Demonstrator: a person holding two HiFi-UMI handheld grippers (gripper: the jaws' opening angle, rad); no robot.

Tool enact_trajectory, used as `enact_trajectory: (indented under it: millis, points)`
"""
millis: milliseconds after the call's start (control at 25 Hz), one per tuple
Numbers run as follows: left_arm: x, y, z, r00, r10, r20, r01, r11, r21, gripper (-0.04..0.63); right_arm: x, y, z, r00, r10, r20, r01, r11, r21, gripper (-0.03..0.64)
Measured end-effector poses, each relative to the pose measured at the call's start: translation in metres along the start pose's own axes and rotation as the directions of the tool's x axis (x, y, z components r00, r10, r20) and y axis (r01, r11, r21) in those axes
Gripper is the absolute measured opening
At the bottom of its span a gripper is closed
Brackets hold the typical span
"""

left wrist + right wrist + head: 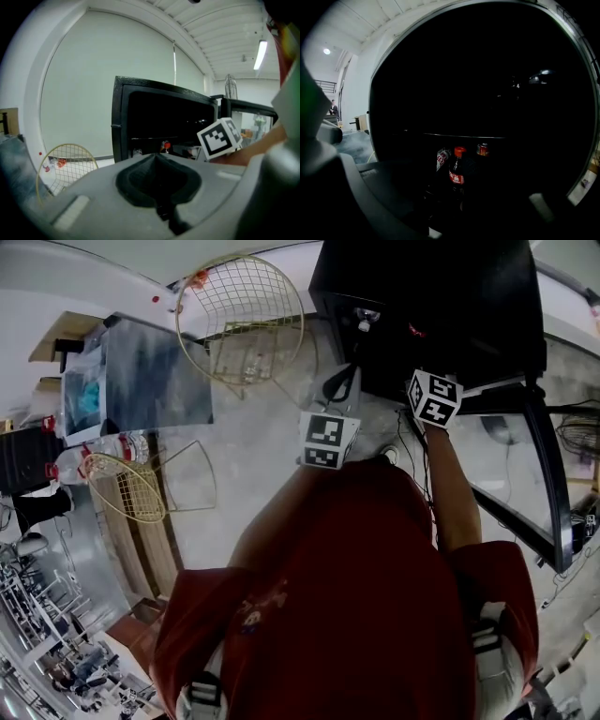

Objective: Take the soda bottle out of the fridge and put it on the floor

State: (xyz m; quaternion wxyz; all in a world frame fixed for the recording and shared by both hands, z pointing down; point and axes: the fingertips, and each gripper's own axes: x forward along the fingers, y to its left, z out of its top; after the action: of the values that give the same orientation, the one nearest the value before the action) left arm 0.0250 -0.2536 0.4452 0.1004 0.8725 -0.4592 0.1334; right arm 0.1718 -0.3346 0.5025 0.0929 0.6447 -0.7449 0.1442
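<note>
The pale floor (253, 456) filled most of the head view. At its far edge stood the black fridge (431, 306), with its door (534, 474) swung open to the right. The inside was dark, and a single shelf line ran across it in the right gripper view. The person in a red shirt (347, 596) stood in front of it with both arms stretched forward. Two round wire baskets lay on the floor to the left. The larger one (239, 320) was close to the fridge, and the smaller one (127, 486) lay nearer the person.

The left claw (157, 157) was held outside the fridge, facing its front. Its jaws were pressed together with nothing between them. The right claw (468, 211) pointed into the open compartment with its jaws standing apart. They gripped nothing, and the pads were clear of everything inside. Its marker cube (219, 137) showed in the left gripper view, just before the fridge opening.

The soda bottle (457, 176) stood upright on the fridge's lower level. It was dark, with a red cap and a red label, and sat straight ahead of the right claw, framed between the spread jaws but beyond them. A can (482, 149) stood just behind it to the right. A tilted white-and-red container (442, 159) leaned just to its left, too dim to identify further.
</note>
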Motion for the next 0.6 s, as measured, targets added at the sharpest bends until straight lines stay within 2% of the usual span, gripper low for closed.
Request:
enact_trajectory:
  millis: [320, 600]
  points:
    - [0.009, 0.000, -0.002, 1.000, -0.010, -0.004, 0.010, 1.000, 0.004, 0.000, 0.038, -0.011, -0.010, 0.999, -0.020, -0.029, 0.019, 1.000, -0.016, 0.202]
    - [0.007, 0.000, -0.007, 1.000, 0.003, -0.023, -0.002, 1.000, 0.002, 0.000, 0.061, -0.020, -0.017, 0.998, -0.036, -0.052, 0.035, 0.999, -0.023, 0.225]
